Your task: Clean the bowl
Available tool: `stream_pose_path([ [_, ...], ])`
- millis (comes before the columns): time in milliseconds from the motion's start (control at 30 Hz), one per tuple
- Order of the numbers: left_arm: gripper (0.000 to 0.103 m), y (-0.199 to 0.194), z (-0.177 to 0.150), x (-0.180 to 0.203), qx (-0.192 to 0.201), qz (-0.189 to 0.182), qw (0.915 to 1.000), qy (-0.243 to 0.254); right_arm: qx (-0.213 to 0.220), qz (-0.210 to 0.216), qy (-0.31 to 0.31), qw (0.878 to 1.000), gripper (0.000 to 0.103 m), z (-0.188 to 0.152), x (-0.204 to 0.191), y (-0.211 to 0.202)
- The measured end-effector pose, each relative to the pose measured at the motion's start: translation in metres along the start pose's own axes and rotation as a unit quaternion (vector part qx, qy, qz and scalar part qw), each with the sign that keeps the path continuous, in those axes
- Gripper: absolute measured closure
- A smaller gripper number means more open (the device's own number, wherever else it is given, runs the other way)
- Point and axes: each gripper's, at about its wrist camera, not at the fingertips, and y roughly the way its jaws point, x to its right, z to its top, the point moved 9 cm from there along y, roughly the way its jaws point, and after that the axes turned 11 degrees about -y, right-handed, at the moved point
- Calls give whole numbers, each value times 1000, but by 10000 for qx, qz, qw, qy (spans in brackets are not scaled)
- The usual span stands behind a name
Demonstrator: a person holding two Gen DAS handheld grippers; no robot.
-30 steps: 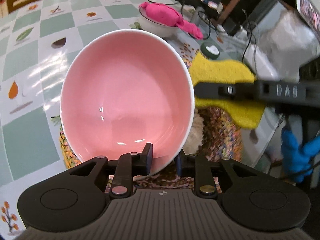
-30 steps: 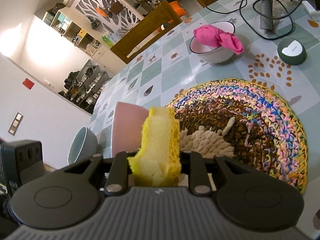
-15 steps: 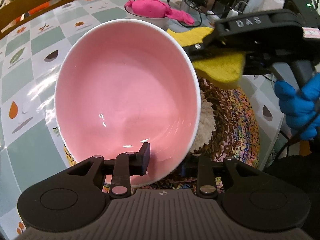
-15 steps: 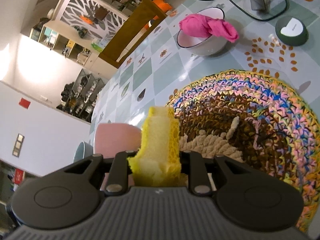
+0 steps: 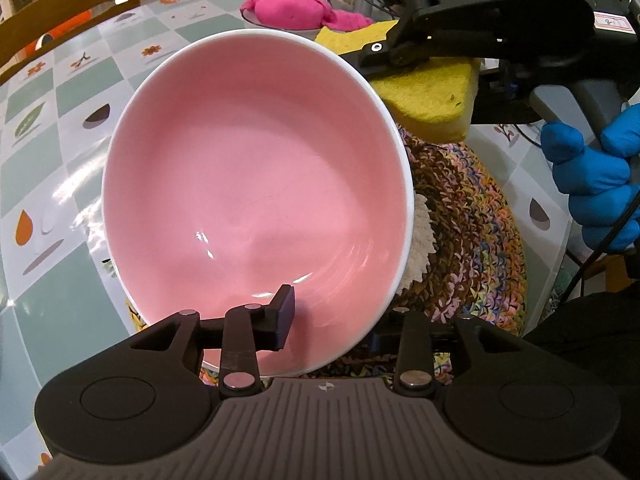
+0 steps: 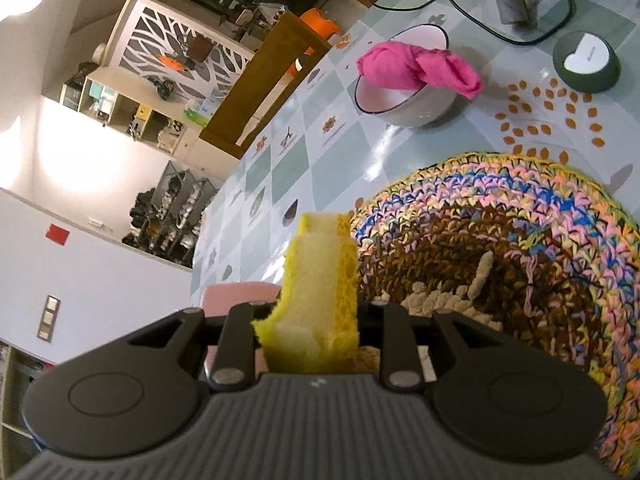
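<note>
A pink bowl (image 5: 256, 184) with a white rim fills the left wrist view, tilted with its inside toward the camera. My left gripper (image 5: 332, 324) is shut on its near rim, one finger inside and one outside. Beside the bowl's upper right rim, my right gripper (image 5: 400, 68) is shut on a yellow sponge (image 5: 432, 96); a blue-gloved hand (image 5: 592, 184) holds its handle. In the right wrist view the sponge (image 6: 320, 296) stands squeezed between the fingers of the right gripper (image 6: 316, 328), with a sliver of the pink bowl (image 6: 236, 296) just to its left.
A round multicoloured crochet mat (image 6: 500, 248) lies on the checked tablecloth (image 6: 288, 160) under both grippers. Further back stand a white bowl (image 6: 408, 104) holding a pink cloth (image 6: 416, 68), a round green object (image 6: 586, 62) and cables. Wooden chairs (image 5: 68, 28) line the far edge.
The right gripper with the sponge has risen and come in close to the bowl's upper right rim. The bowl has lifted and tilted a little more toward the camera.
</note>
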Motion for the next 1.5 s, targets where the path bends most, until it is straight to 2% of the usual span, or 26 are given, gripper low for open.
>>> stream_pose_path([
  [67, 64, 0, 0, 0, 1, 3, 10000, 25, 2, 7, 24, 10000, 69, 0, 0, 0],
  [267, 64, 0, -4, 1, 52, 29, 9998, 192, 39, -56, -193, 9998, 69, 1, -7, -2],
  [400, 63, 1, -8, 3, 102, 72, 9992, 380, -39, -191, -132, 9997, 78, 1, -3, 1],
  [800, 58, 5, -15, 6, 189, 87, 9974, 688, -262, -312, 110, 9991, 78, -1, -3, 20],
  [933, 57, 6, -15, 7, 192, 91, 9972, 716, -283, -294, 15, 9992, 79, 0, -9, 22],
  [1233, 56, 6, -14, 4, 181, 85, 9973, 710, -216, -258, -829, 9960, 79, 8, -40, 17],
  [1500, 55, 6, -15, 6, 191, 69, 9974, 686, -328, -105, -1784, 9834, 79, 12, -74, 18],
])
